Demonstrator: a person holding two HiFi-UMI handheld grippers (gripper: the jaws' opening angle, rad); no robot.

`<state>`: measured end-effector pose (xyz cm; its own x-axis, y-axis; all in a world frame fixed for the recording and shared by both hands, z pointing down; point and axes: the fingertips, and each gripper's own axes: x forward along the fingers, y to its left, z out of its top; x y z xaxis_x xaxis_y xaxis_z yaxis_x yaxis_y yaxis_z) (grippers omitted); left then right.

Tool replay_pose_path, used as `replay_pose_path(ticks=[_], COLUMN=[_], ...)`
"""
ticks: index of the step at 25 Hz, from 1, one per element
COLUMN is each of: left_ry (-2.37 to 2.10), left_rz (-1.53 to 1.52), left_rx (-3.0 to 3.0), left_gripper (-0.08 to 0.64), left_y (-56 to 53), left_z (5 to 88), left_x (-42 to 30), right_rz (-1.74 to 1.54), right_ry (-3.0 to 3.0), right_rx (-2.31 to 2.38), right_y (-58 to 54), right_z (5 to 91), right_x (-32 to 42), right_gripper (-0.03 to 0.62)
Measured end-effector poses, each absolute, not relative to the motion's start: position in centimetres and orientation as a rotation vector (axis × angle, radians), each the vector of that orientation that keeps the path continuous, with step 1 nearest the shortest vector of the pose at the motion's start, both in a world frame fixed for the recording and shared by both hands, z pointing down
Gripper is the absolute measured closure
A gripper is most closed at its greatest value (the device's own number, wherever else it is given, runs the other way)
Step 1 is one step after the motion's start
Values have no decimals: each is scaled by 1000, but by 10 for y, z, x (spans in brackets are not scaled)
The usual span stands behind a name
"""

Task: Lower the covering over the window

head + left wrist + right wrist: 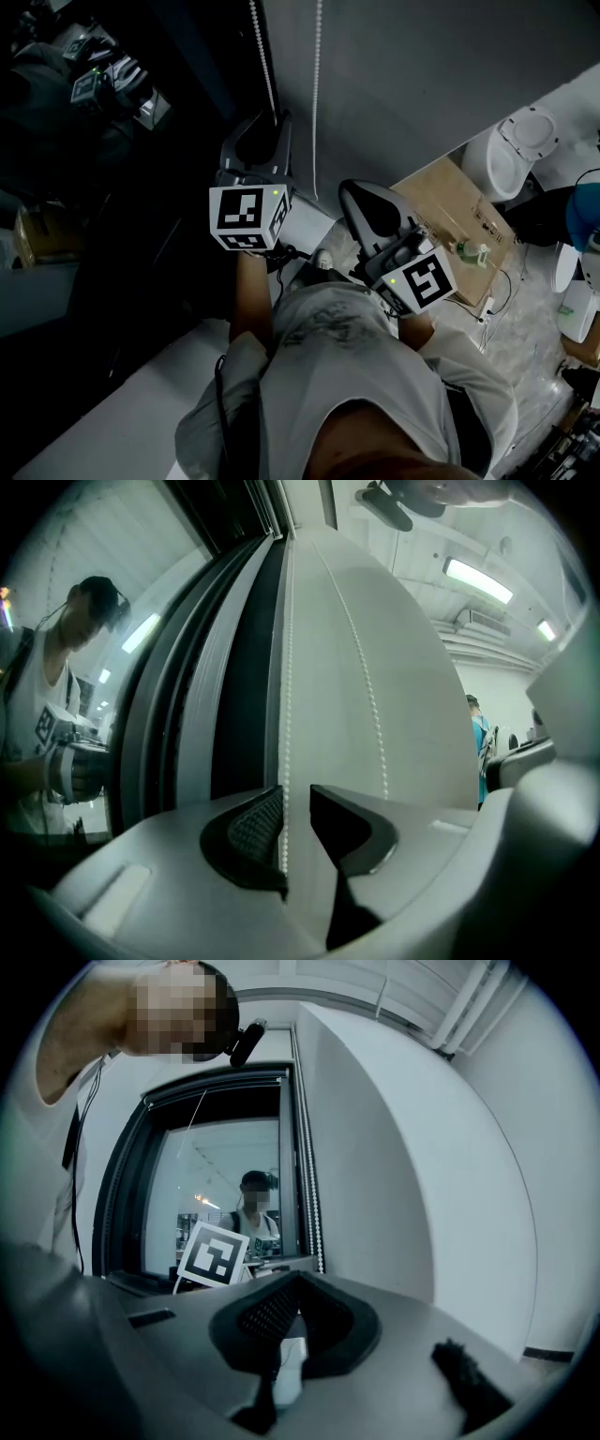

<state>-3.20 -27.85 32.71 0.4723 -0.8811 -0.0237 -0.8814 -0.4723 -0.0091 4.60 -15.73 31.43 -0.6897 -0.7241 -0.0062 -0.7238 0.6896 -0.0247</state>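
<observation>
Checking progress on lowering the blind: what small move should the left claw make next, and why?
Probably close the left claw on the white beaded pull chain. One strand of the chain runs between its jaws, close to one pad, but the jaws stand apart, so nothing is gripped yet. The right claw is shut and empty, so it is not placed to pull.
</observation>
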Motion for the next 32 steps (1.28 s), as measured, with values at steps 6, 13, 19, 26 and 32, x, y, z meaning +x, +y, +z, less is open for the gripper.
replay_pose_path(ticks=[6,13,19,26,32], left_ry=[1546,1542,1506,1455,1395], left_rz=[27,72,106,82,58], left_rx=[-2696,-2705,-2770,-2822,-2847], left_gripper=[466,551,552,552,554], left_y=[-286,-291,-276,-255,-222], left_z=[324,318,319,321,320], left_x=[-27,-26,-19,-12,-21], right_rz=[-53,-52,-47,-17,60], right_ry=[2839,2843,2841,2832,2839], right_rx=[-1250,-1271,-1231,-1130,-1018], right_y=[-156,-154,-152,-155,-148], right_z=[315,316,312,299,271], right_x=[49,53,53,48,25], right_gripper=[575,575,575,575,575])
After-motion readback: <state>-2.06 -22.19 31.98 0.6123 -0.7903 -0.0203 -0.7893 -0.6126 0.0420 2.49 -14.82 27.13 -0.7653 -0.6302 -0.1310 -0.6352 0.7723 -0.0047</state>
